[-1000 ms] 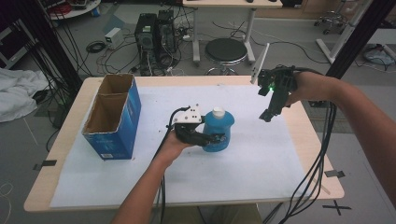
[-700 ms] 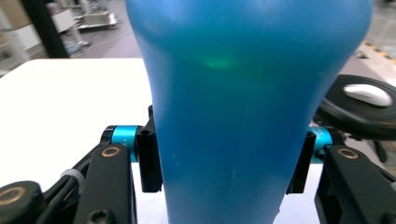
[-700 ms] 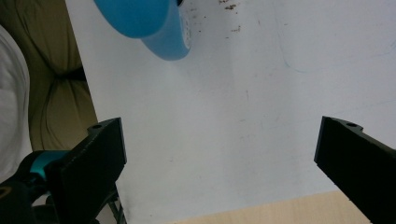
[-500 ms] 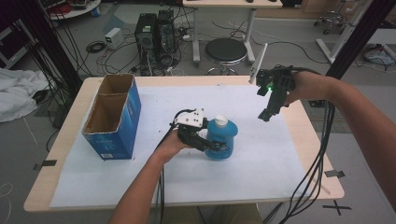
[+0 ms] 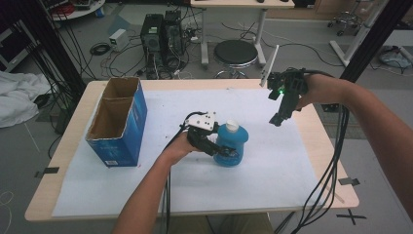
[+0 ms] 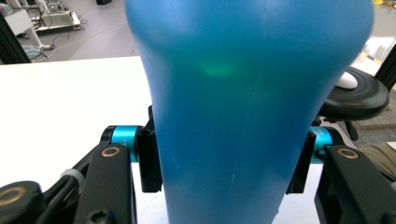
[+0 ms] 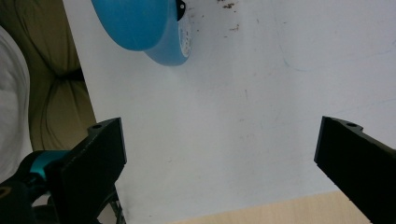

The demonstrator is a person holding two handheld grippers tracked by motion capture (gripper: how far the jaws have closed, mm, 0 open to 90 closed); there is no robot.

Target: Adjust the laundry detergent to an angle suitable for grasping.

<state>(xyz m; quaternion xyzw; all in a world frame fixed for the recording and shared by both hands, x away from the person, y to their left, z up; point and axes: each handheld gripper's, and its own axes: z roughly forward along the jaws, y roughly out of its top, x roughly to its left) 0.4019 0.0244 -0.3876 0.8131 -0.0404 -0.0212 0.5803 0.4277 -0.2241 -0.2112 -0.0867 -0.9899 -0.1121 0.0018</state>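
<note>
A blue plastic bottle (image 5: 231, 145) with a white cap stands upright near the middle of the white sheet. My left gripper (image 5: 217, 146) is shut on its body from the left side. In the left gripper view the bottle (image 6: 243, 107) sits between both black jaws, pressed on either side. My right gripper (image 5: 278, 118) hangs in the air over the table's right back part, jaws pointing down and spread wide, with nothing between them. In the right gripper view the bottle (image 7: 144, 28) lies at the top left, far from that gripper (image 7: 219, 163).
An open blue cardboard box (image 5: 117, 122) with two compartments stands at the left of the table (image 5: 73, 146). A white sheet (image 5: 272, 170) covers most of the tabletop. Cables trail from both grippers over the front and right edges. A stool (image 5: 235, 52) and computer towers stand behind the table.
My left gripper has carried the bottle a little toward the near and right side of the sheet. The right gripper has stayed where it was.
</note>
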